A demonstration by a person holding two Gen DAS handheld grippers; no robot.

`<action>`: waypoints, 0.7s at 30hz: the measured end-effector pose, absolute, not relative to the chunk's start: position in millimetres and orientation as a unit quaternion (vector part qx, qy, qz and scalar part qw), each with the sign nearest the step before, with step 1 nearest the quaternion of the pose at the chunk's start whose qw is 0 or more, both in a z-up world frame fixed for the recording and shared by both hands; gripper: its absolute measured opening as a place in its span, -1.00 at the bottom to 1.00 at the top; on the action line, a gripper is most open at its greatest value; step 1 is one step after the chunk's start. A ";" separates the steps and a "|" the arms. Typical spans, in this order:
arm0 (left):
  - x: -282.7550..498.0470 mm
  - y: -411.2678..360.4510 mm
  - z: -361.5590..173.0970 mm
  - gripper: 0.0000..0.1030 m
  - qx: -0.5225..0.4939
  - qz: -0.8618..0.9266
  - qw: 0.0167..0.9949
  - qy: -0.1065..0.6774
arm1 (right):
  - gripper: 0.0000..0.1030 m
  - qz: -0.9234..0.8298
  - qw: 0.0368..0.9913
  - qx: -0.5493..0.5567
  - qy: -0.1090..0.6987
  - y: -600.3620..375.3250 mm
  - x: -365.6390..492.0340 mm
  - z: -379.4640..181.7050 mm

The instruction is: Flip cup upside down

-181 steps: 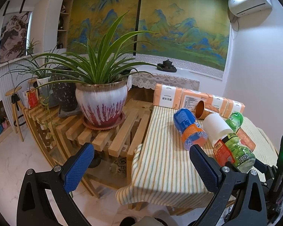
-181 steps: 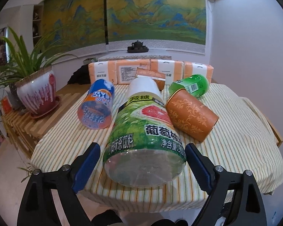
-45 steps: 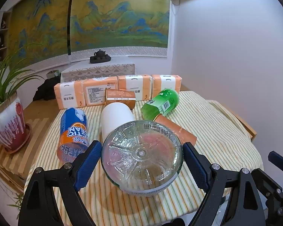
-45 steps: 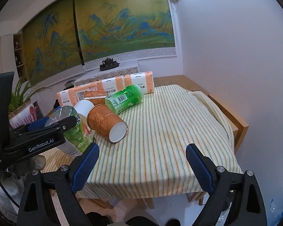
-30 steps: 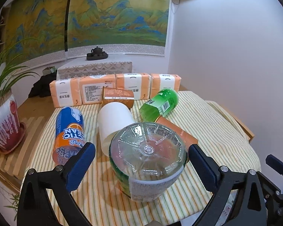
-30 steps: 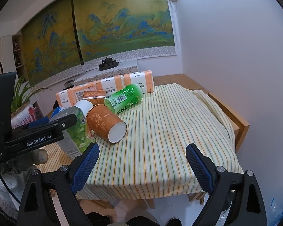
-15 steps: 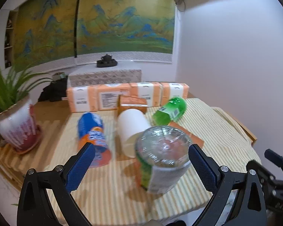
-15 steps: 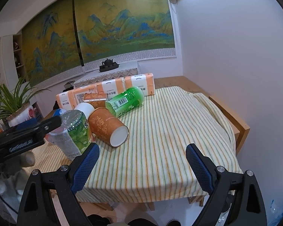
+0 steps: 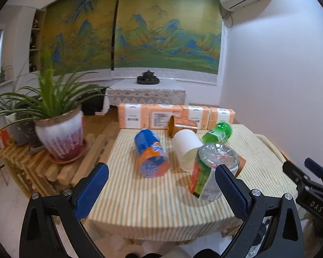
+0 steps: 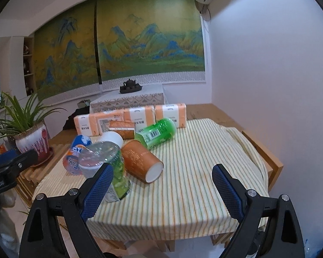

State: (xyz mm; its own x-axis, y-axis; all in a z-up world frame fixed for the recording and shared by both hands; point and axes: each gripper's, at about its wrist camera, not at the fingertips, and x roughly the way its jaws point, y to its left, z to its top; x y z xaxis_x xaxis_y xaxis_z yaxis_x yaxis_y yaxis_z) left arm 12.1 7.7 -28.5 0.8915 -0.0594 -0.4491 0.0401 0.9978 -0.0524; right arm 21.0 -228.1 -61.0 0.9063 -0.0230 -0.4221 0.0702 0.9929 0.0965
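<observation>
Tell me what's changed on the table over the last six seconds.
The clear cup, lying on its side six seconds ago, now stands base up near the table's front edge. The left gripper held it, let go, and has pulled back, open. The right gripper stays open and idle. The other cups and the orange packs haven't moved.

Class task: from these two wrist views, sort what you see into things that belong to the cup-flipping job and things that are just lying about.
Belonging to the job:
- clear green-labelled cup, base up
- orange patterned cup, on its side
- white cup, on its side
- left gripper, open
- right gripper, open

Just lying about:
- tissue packs
- potted plant
- teapot
- striped tablecloth
</observation>
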 end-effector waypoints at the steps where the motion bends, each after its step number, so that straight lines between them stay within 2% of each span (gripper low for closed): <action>1: 5.9 11.1 -27.2 0.95 -0.026 -0.022 0.972 0.231 | 0.76 -0.025 0.976 0.052 0.212 -226.0 19.2 -59.0; 21: -34.3 4.7 -12.4 0.96 -0.011 0.000 0.977 0.212 | 0.76 -0.030 0.982 0.036 0.185 -209.1 -4.8 -46.0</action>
